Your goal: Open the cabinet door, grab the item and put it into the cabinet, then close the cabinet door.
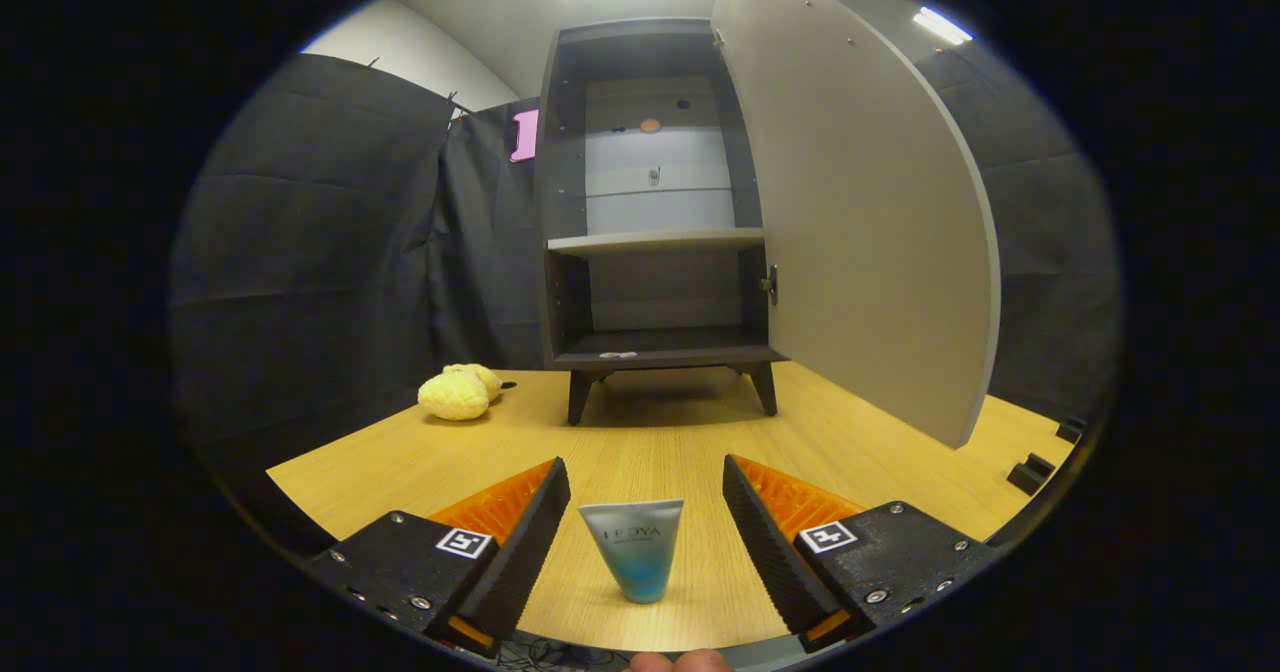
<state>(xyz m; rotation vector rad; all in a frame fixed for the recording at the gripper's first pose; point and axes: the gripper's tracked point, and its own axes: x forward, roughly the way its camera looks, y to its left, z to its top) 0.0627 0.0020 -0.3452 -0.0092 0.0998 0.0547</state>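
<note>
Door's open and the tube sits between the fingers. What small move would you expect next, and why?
Probably closing the fingers on the tube. The gripper is open, with a gap on each side of the tube, which stands upright on the table between the fingers. The cabinet door is already swung open, so gripping the tube seems to come next.

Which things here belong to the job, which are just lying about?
Job:
- cabinet, door already open
- tube, standing between the fingers of the open gripper, untouched

Lying about:
- yellow plush toy on the table, left of the cabinet
- small black blocks at the table's right edge
</note>
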